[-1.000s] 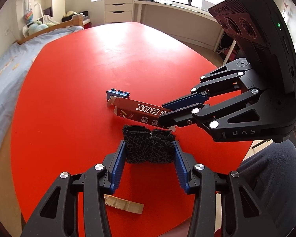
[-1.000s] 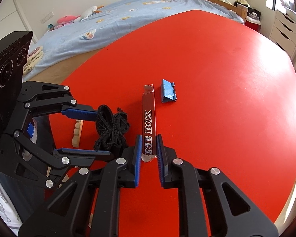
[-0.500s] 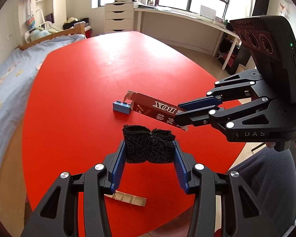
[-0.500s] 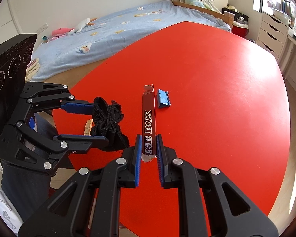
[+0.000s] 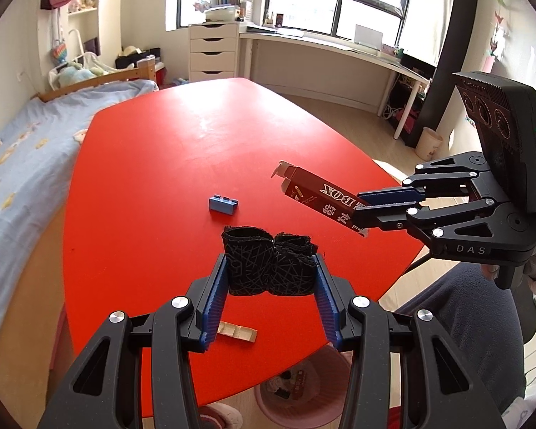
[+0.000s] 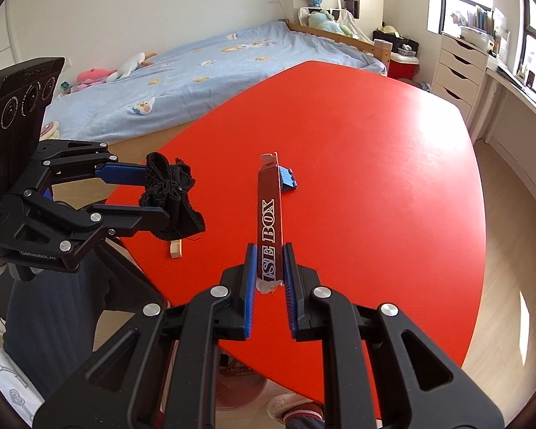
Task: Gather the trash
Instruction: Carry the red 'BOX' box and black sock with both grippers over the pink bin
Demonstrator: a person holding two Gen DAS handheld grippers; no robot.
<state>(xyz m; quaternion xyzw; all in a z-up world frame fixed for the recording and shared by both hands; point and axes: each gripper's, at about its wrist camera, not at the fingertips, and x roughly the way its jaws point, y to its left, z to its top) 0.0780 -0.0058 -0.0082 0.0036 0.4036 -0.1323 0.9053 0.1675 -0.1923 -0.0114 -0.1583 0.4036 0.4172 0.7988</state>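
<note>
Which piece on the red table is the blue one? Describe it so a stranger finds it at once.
Start at the red table. Near its middle, beyond the black bundle, lies the small blue clip, flat on the surface and held by nothing. It is the only blue piece; the other loose scrap, the tan strip, is pale cardboard.

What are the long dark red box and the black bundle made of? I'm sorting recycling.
The long dark red box looks like glossy printed cardboard: folded end flap, sheen. The black bundle looks like soft matte fabric, possibly knit: it folds, with a frayed edge.
</note>
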